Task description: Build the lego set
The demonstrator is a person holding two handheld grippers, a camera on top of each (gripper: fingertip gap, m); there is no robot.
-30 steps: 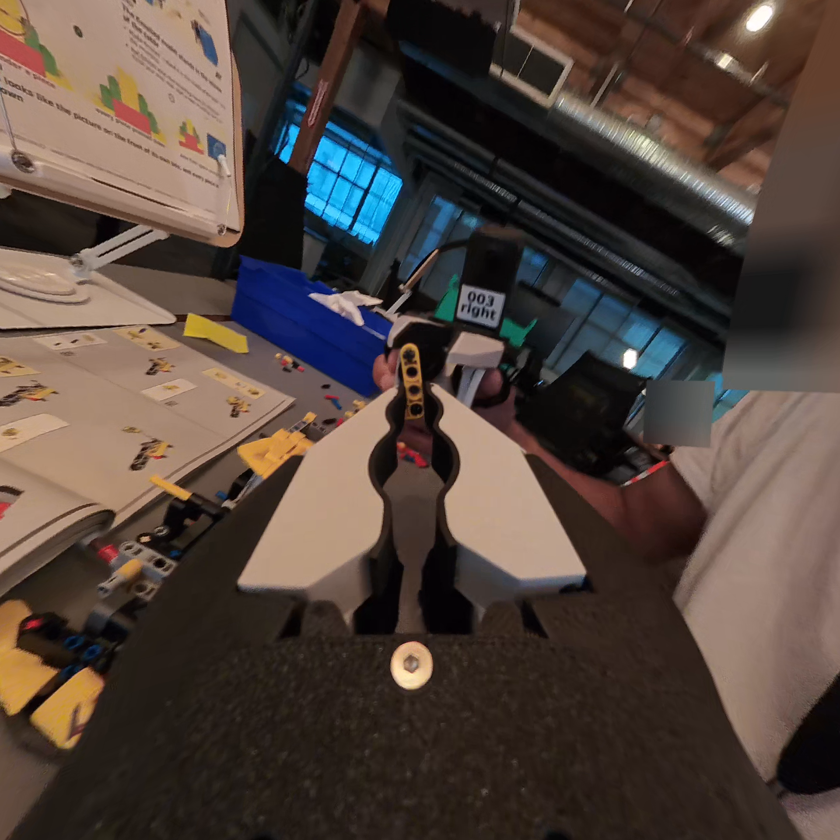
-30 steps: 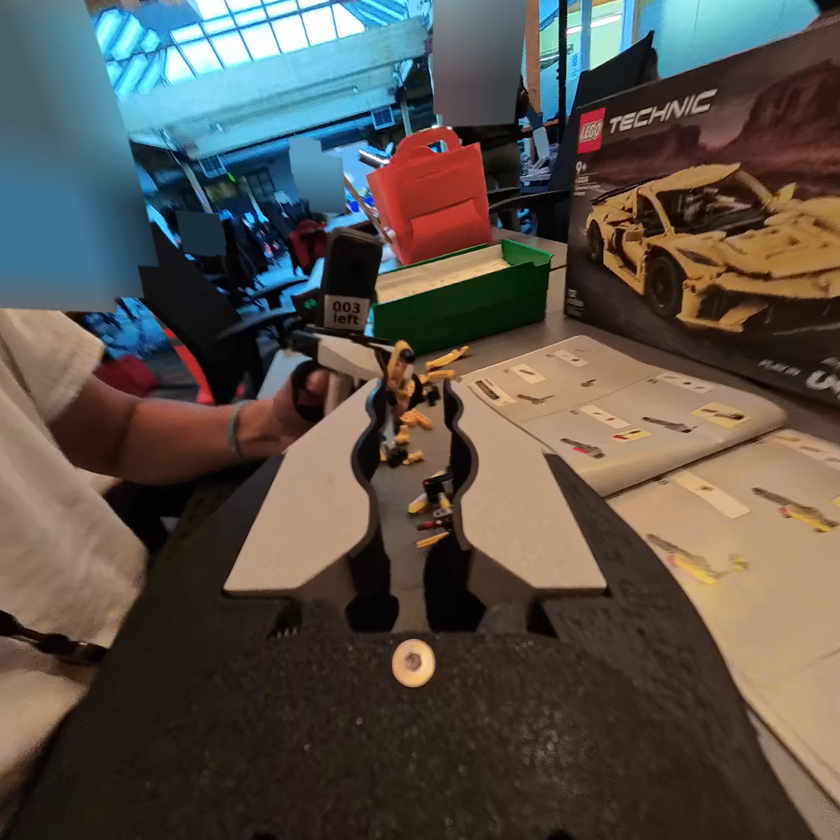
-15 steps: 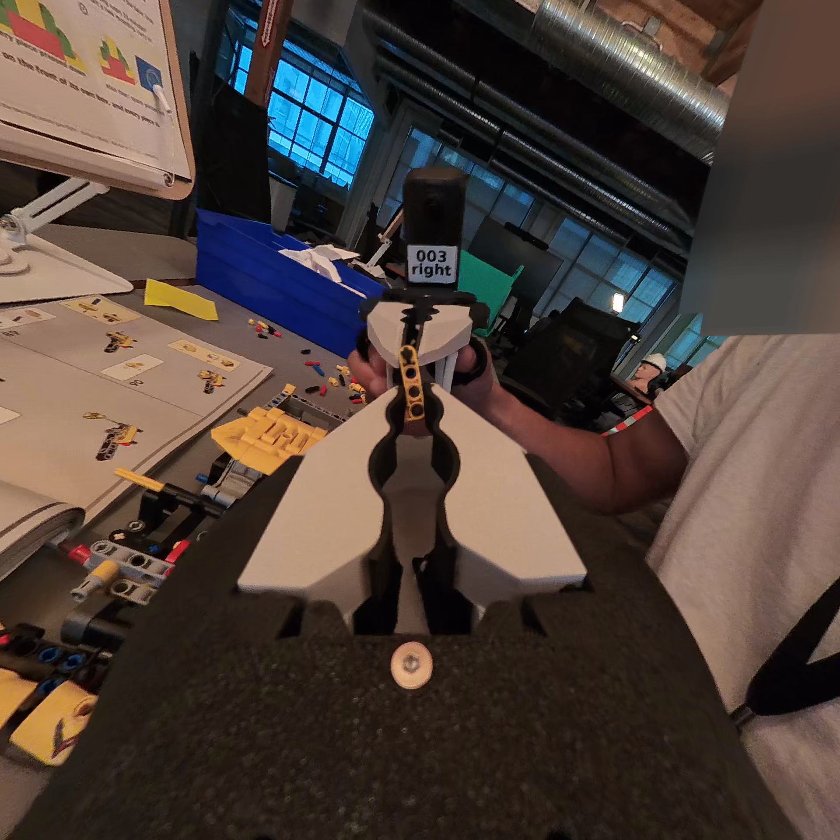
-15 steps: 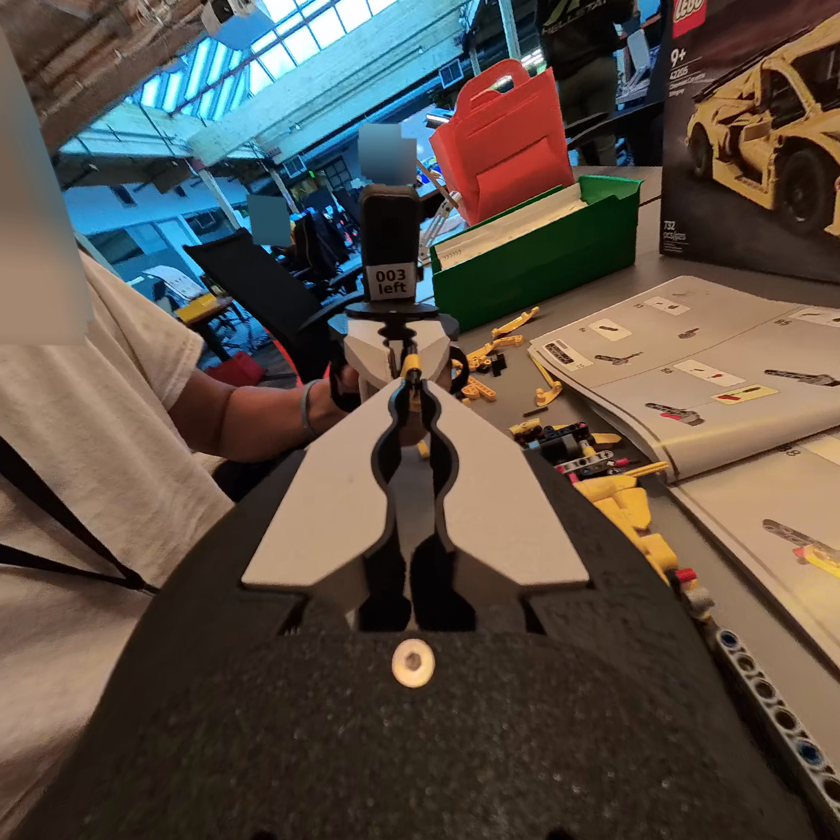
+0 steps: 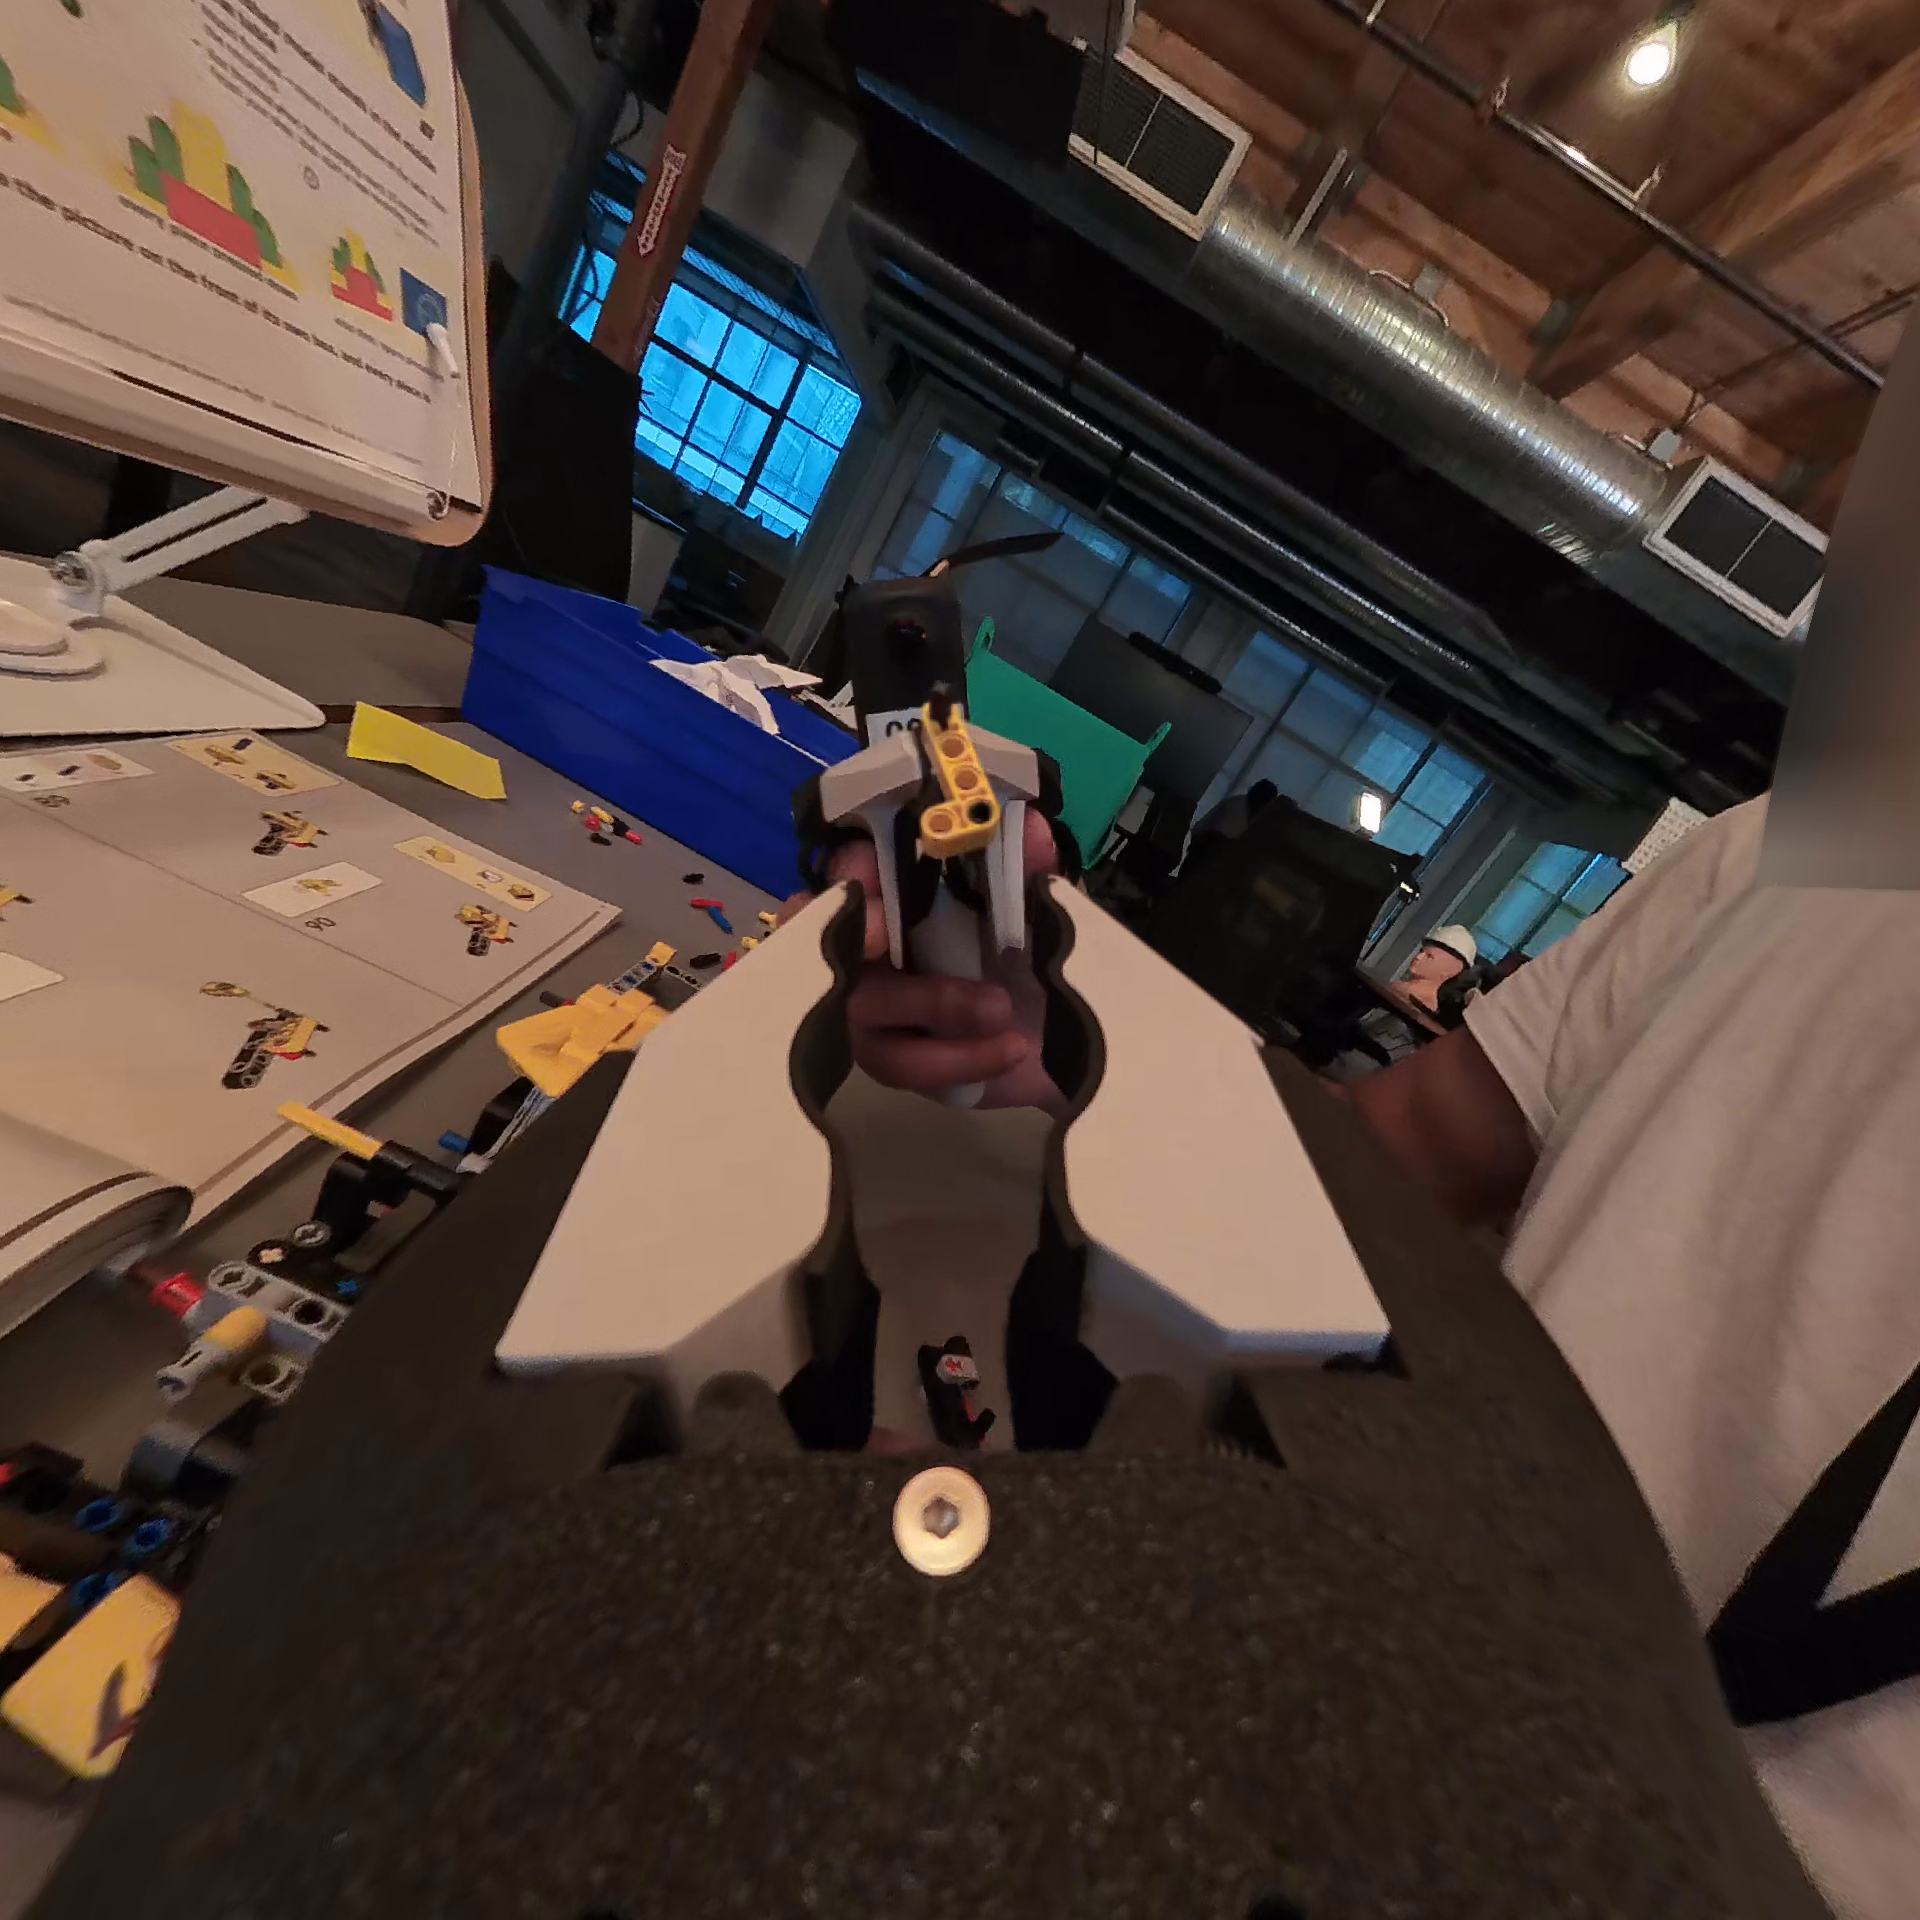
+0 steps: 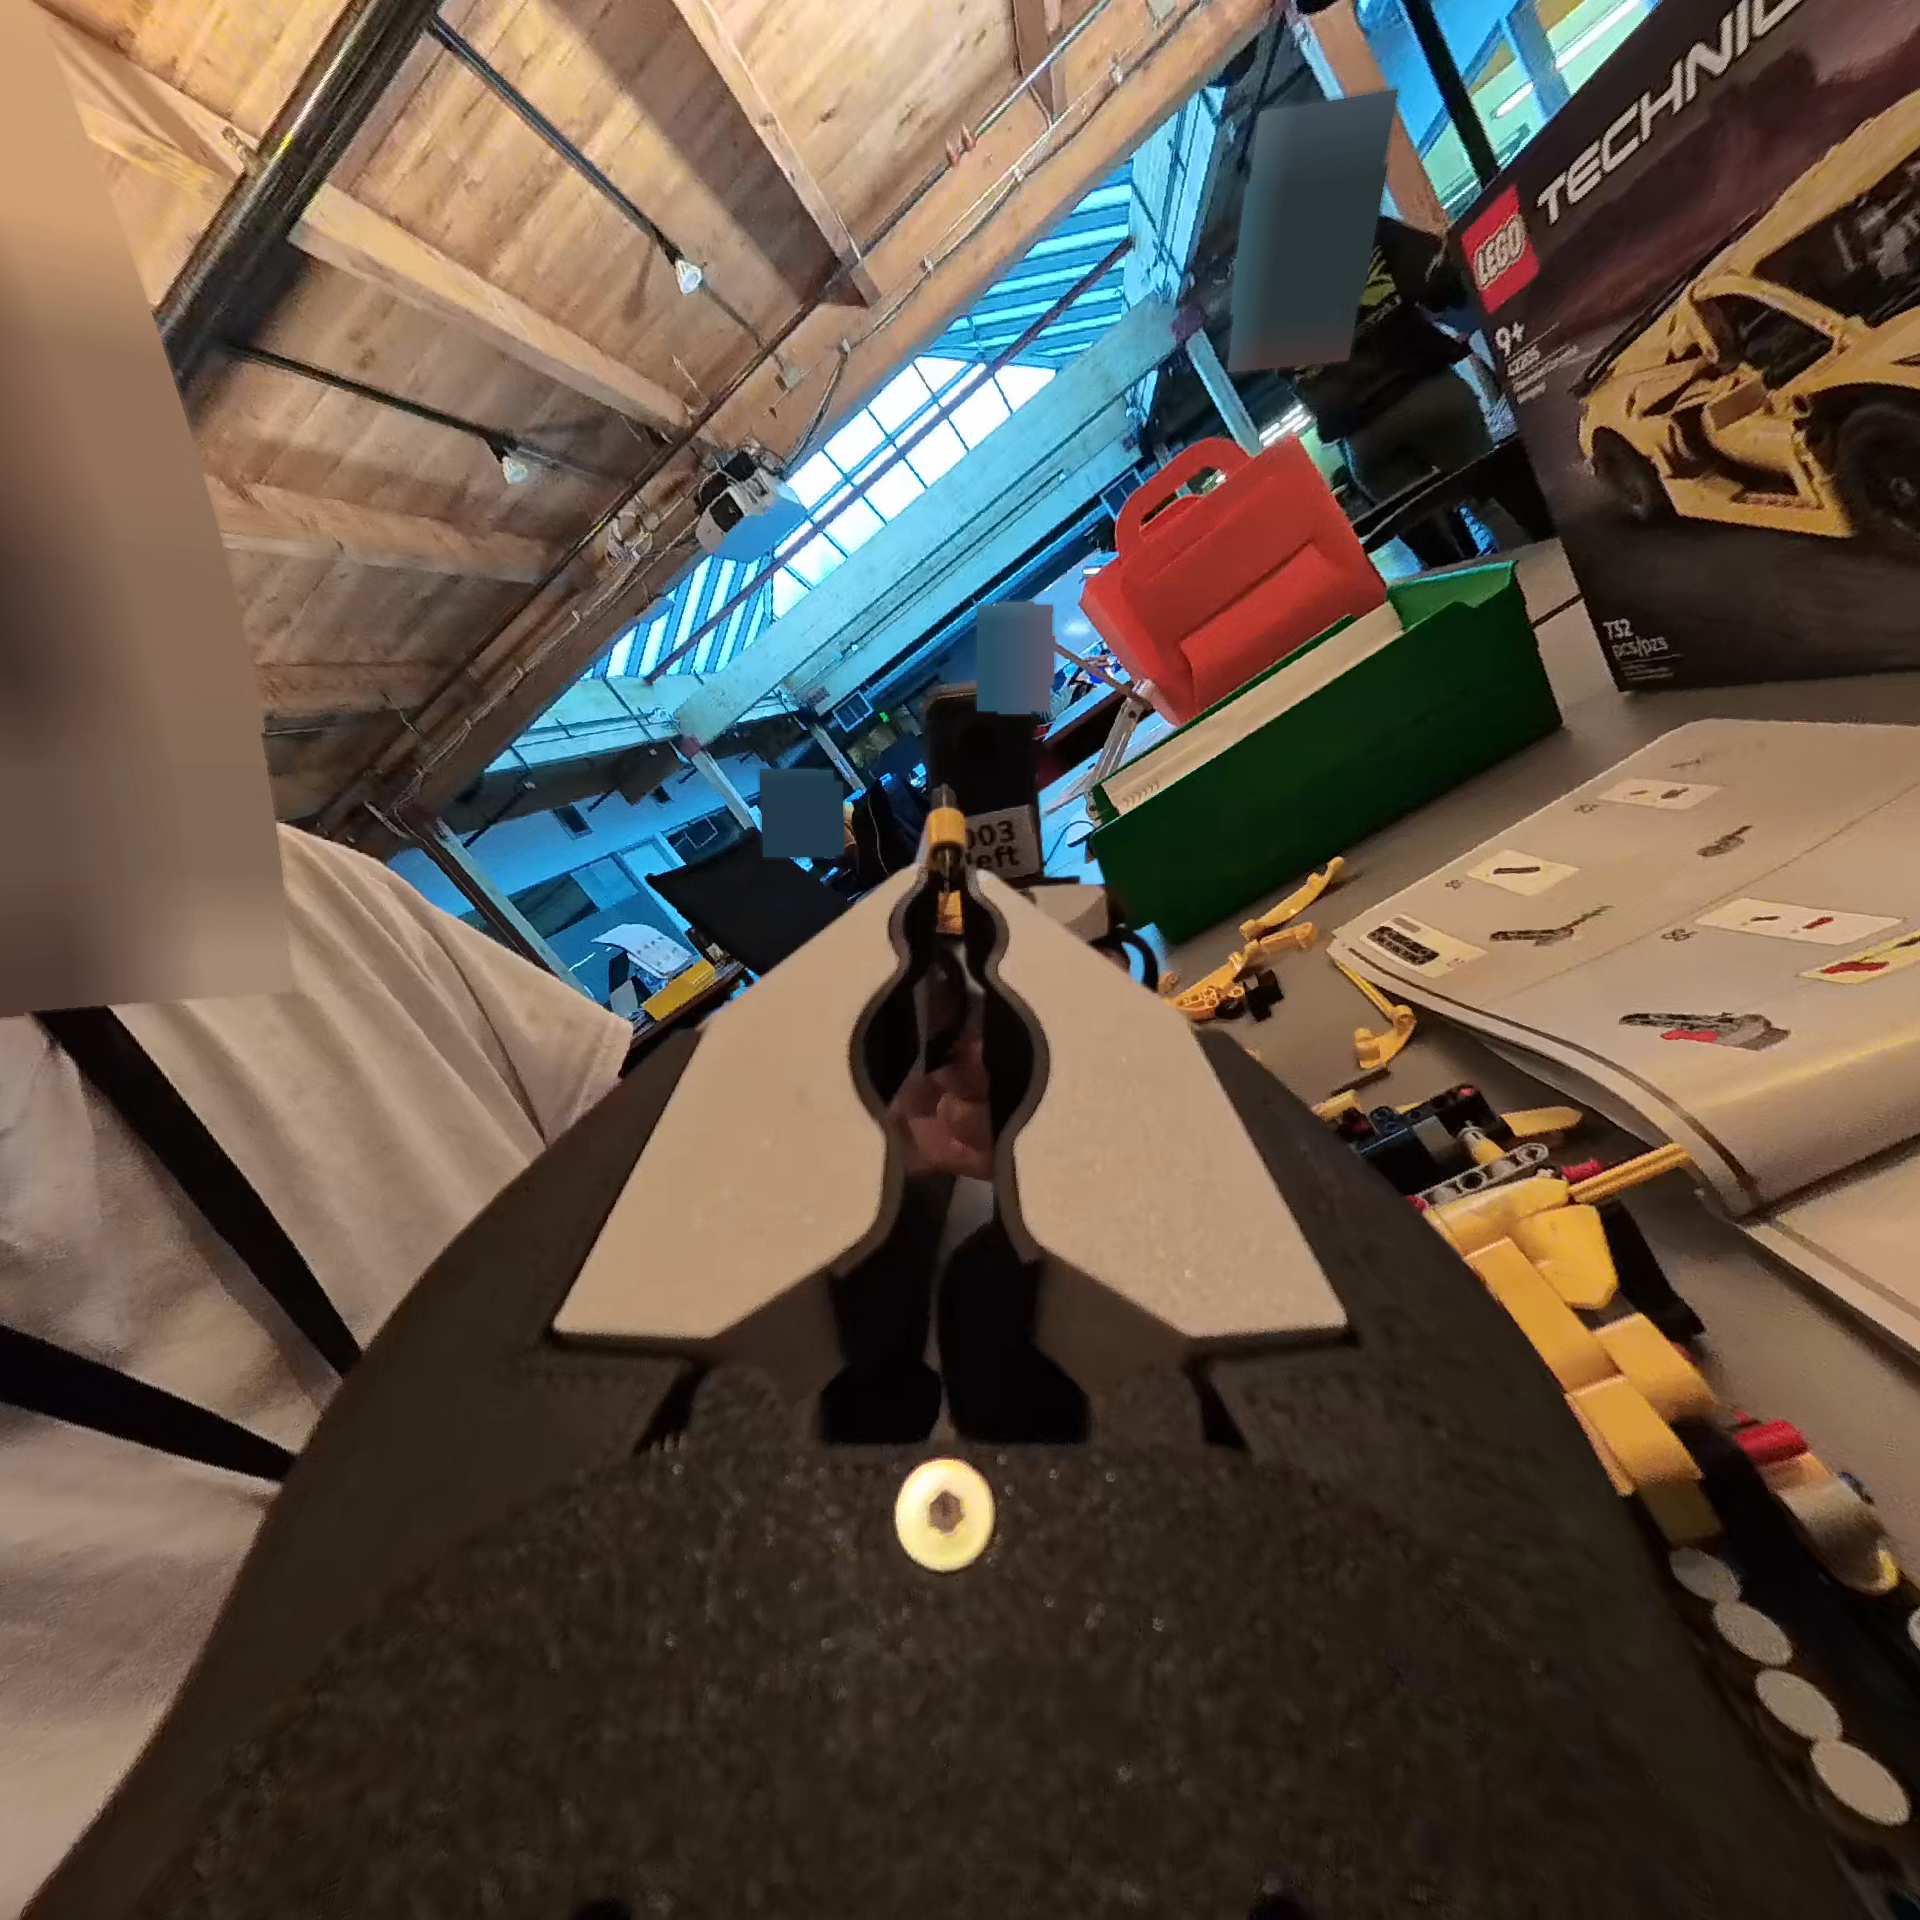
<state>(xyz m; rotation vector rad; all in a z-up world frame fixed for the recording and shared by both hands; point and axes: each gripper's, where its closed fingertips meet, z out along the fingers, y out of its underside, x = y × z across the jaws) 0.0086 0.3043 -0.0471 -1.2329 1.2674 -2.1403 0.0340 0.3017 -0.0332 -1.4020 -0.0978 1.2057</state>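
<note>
In the left wrist view my left gripper (image 5: 951, 914) is open and empty, its fingers spread wide. Just beyond it my right gripper (image 5: 940, 821) faces me, shut on a yellow L-shaped Technic beam (image 5: 961, 784) with a dark pin sticking out of its top. In the right wrist view my right gripper (image 6: 948, 894) is shut on the same beam (image 6: 943, 836), seen edge-on and standing up from the fingertips. Both grippers are held in the air above the table, tip to tip.
An open instruction booklet (image 5: 260, 935), a blue bin (image 5: 623, 717) and loose yellow and black parts (image 5: 582, 1029) lie to the left. The right wrist view shows a green bin (image 6: 1330, 769), a red bag (image 6: 1226, 571), the set's box (image 6: 1714, 364) and a yellow assembly (image 6: 1558, 1299). Less than 4 cm separates the two grippers' tips.
My left gripper held the yellow beam; my right gripper shut on it, then my left gripper opened and let go. The beam now sits in my right gripper.
</note>
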